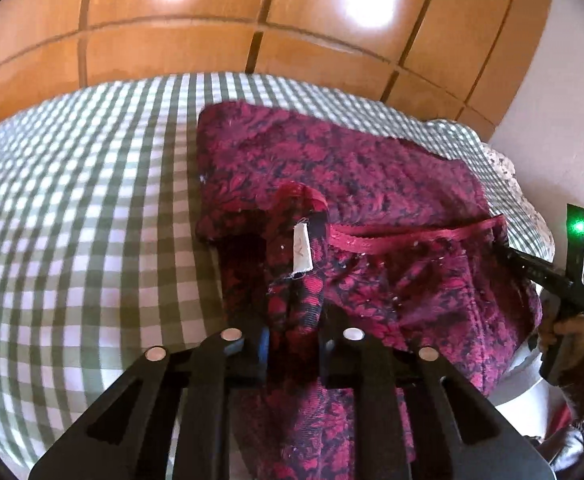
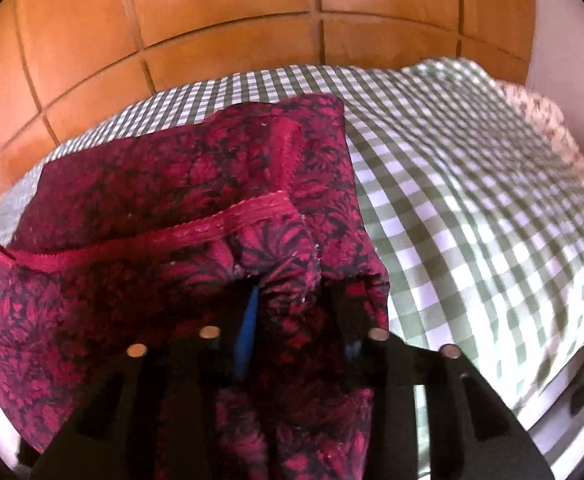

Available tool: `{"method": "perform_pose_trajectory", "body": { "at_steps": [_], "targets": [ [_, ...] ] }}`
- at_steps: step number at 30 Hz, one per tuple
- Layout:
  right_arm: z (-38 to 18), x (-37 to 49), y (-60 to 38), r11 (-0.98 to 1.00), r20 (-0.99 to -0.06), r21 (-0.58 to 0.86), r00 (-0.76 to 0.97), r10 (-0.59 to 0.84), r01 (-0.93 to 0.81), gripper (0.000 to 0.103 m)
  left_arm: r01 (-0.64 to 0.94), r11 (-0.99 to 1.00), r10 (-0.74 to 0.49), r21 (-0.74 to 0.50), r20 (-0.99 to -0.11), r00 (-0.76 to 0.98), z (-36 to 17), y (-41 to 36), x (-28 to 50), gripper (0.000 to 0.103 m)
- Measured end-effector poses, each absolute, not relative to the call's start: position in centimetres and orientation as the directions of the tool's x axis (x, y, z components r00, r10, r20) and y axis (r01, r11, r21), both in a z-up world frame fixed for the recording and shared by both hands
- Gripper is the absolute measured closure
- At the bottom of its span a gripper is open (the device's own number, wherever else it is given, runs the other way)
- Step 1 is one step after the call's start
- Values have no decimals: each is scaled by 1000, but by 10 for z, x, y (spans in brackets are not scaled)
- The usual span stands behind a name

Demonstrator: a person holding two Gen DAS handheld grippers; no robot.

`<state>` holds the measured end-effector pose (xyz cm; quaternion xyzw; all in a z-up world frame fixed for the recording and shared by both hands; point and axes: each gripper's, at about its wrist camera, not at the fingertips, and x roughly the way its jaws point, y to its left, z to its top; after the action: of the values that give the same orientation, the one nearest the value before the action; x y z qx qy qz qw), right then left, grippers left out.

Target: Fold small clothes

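Observation:
A small garment [image 1: 332, 160] of dark red cloth with a black flower print lies spread on the bed, a red trim band [image 1: 412, 236] running across it. My left gripper [image 1: 294, 344] is shut on a bunched fold of it at the near left, where a white label [image 1: 302, 250] sticks up. In the right wrist view the same garment [image 2: 132, 184] fills the left half. My right gripper [image 2: 296, 320] is shut on a gathered fold at the garment's near right edge, cloth draped over its blue-padded fingers [image 2: 248, 328].
The bed's green and white checked cover [image 1: 72, 200] [image 2: 472, 200] stretches to both sides of the garment. Wooden wardrobe panels [image 1: 172, 20] stand behind the bed. A hand [image 1: 572, 332] holds the right tool, whose green light [image 1: 578, 226] glows. A white wall [image 1: 552, 100] is at the right.

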<state>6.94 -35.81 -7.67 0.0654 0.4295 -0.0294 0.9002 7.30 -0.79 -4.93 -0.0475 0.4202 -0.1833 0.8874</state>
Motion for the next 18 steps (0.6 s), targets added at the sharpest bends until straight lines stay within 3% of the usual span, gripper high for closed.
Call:
{"method": "perform_pose_trajectory", "body": {
  "at_steps": [5,9,18],
  "targets": [
    [-47,52,-361,985,-743,144,668,44,95,84,322,928,-355,-186,-699,621,-30,-8,53,89],
    [-18,48,-370,973,-694,213,714,90,85,84,325,921,-380,-212,-669,639,-14,0,49,89],
    [15,118,-380,953,-632,290,766,121,89,84,309,930,-366,-200,-595,715,28,-4,105,90]
  ]
}}
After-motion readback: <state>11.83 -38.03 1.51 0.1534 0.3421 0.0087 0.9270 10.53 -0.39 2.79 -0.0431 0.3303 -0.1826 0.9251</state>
